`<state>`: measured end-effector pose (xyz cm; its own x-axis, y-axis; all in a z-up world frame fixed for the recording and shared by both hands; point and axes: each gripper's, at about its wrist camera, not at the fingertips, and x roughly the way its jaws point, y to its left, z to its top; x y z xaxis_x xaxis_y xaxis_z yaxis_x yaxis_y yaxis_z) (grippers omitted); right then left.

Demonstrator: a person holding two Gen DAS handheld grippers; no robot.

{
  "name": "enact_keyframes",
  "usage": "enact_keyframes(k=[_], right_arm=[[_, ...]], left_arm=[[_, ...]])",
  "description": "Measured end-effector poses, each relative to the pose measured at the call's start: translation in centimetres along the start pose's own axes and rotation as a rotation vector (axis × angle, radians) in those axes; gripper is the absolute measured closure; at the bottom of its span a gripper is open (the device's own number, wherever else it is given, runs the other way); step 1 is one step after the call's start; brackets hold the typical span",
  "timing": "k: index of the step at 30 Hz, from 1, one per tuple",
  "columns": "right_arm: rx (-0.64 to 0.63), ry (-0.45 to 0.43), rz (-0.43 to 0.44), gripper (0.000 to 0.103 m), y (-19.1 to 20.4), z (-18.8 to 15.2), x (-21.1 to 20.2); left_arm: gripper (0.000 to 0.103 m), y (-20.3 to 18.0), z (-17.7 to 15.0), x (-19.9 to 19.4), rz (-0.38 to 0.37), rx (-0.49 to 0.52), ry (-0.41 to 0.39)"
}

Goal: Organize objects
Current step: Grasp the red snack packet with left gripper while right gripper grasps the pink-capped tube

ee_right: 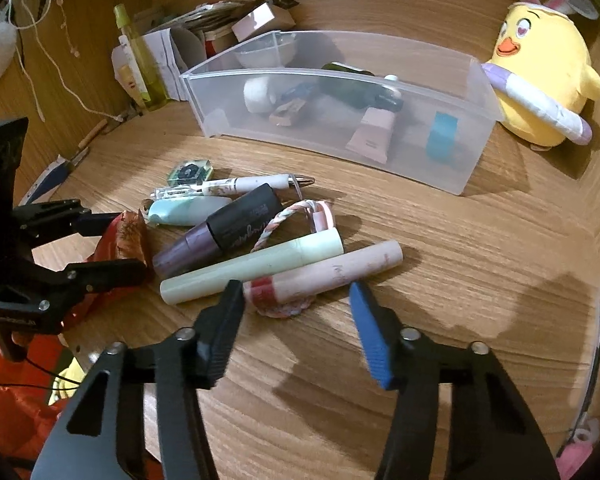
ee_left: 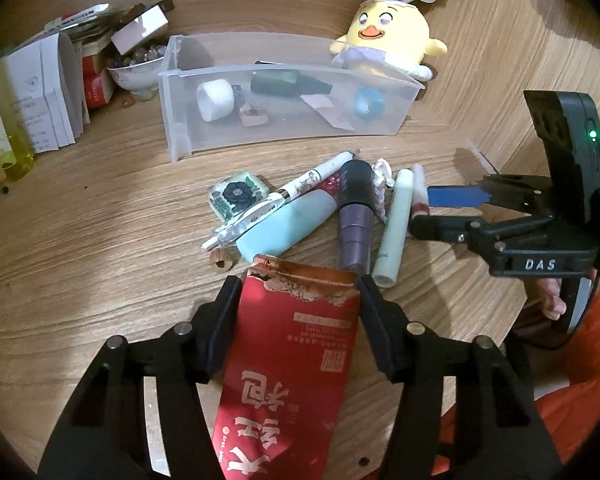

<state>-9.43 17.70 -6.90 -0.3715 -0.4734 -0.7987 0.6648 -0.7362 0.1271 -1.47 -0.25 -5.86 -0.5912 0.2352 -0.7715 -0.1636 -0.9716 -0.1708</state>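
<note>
The glossy red foil packet (ee_left: 296, 360) is pinched by the left hand-held gripper (ee_left: 296, 292); the right hand-held gripper (ee_right: 296, 300) is spread around a matte pink cylindrical tube (ee_right: 332, 272) on the wood-grain tabletop (ee_right: 460, 280).

The left gripper (ee_left: 296, 294) is matte black plastic, its angular linkage arms joined by round silver pins. The right gripper (ee_right: 296, 300) is built the same, though one finger pad (ee_right: 370, 340) is blue and ribbed. White letters "DAS" mark its body, and a small green light glows on the black housing above. The person wears an orange sleeve (ee_left: 592, 344).
</note>
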Motion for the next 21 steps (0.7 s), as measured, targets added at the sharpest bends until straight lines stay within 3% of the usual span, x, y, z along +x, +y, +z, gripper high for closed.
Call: enact_keyframes(k=[6,7,8,10,21], right_arm=[[0.014,-0.001,-0.002,0.055,-0.5,-0.3,-0.6],[0.012,-0.002,-0.010,0.048,-0.5,-0.3,-0.7],[0.012,-0.007,-0.029,0.032,-0.6,-0.3,-0.9],[0.007,-0.025,-0.054,0.017,-0.8,-0.3,-1.2],[-0.070,0.024,-0.069,0.017,-1.5,1.6,0.8]], left_arm=[[0.045,0.1,-0.2,-0.5,-0.006,-0.008,0.011],[0.045,0.2,-0.3,-0.6,-0.019,-0.011,0.024],[0.044,0.1,-0.4,-0.6,-0.022,-0.011,0.033],[0.040,-0.1,-0.6,-0.7,-0.008,-0.001,0.034],[0.039,-1.0,-1.6,-0.9,0.060,0.055,0.025]])
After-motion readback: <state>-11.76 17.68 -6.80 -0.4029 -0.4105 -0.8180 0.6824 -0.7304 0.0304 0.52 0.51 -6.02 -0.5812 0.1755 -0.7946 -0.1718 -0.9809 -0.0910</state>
